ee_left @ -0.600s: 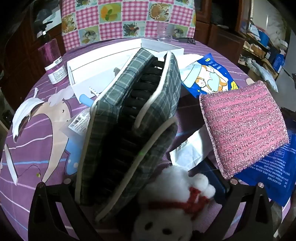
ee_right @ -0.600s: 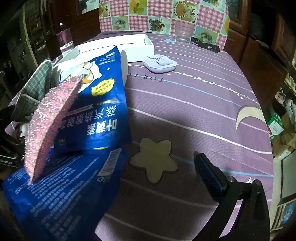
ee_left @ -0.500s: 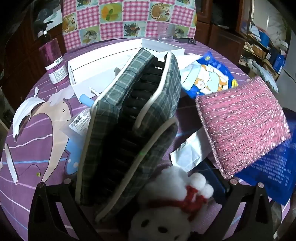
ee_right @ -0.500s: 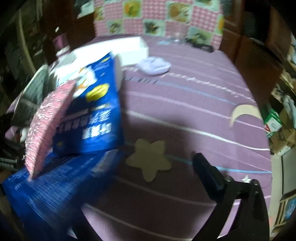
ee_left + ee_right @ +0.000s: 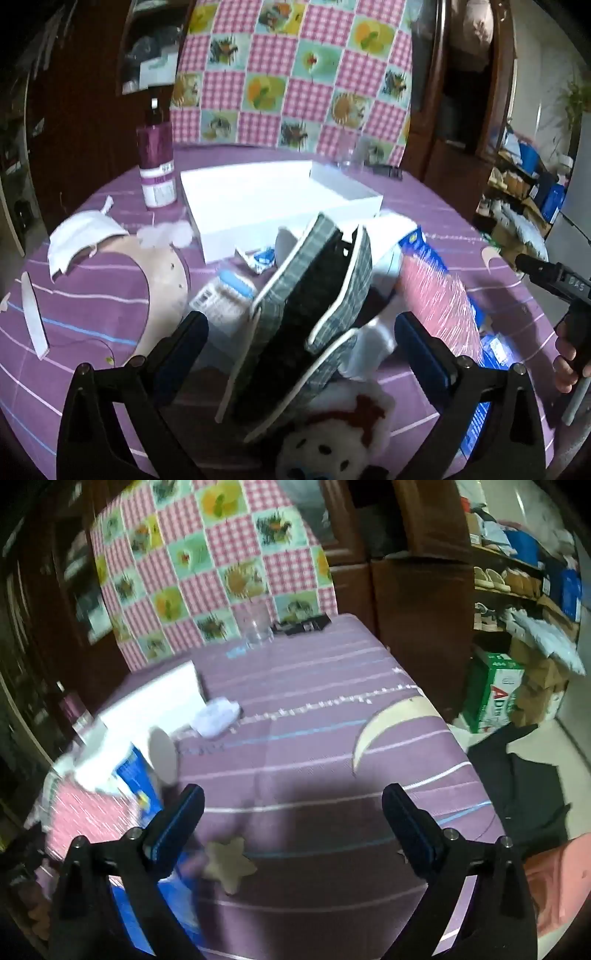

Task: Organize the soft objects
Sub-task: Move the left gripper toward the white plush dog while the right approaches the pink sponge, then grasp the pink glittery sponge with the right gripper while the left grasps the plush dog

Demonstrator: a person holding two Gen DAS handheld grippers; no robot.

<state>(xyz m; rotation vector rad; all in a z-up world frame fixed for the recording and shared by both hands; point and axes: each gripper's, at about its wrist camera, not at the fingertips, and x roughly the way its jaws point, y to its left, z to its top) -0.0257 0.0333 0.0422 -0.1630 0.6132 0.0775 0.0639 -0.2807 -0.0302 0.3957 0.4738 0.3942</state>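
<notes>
- In the left wrist view, a white face mask [image 5: 79, 236] is seen at 9 o'clock on the purple tablecloth [image 5: 92, 302], near the table edge.
- A purple bottle [image 5: 155, 166] is stood upright at 10 o'clock, just beside the white tray [image 5: 273, 199].
- The white tray is placed at 12 o'clock; nothing can be made out inside it.
- The left gripper [image 5: 301, 332] is held wide open, its two fingers apart and closed on nothing.
- Between the fingers, the plaid pouch [image 5: 314, 302] is stood tilted at the centre, with its mouth open; the inside is dark and what it holds cannot be told.
- A white plush toy [image 5: 336, 439] with a red band is found at 6 o'clock, touching the lower end of the plaid pouch.
- The pink sponge [image 5: 436, 306] is laid at 3 o'clock, just beside the plaid pouch, on top of blue packets [image 5: 480, 417].
- The right gripper [image 5: 293, 814] is shown in the right wrist view with its fingers spread wide and nothing between them, above the bare tablecloth.
- In that view the pink sponge is seen blurred at 9 o'clock, apart from the fingers.
- A clear glass [image 5: 256, 626] is stood at 12 o'clock near the far edge of the table; no content is visible in it.
- A green and white carton [image 5: 493, 692] is placed on the floor at 2 o'clock.
</notes>
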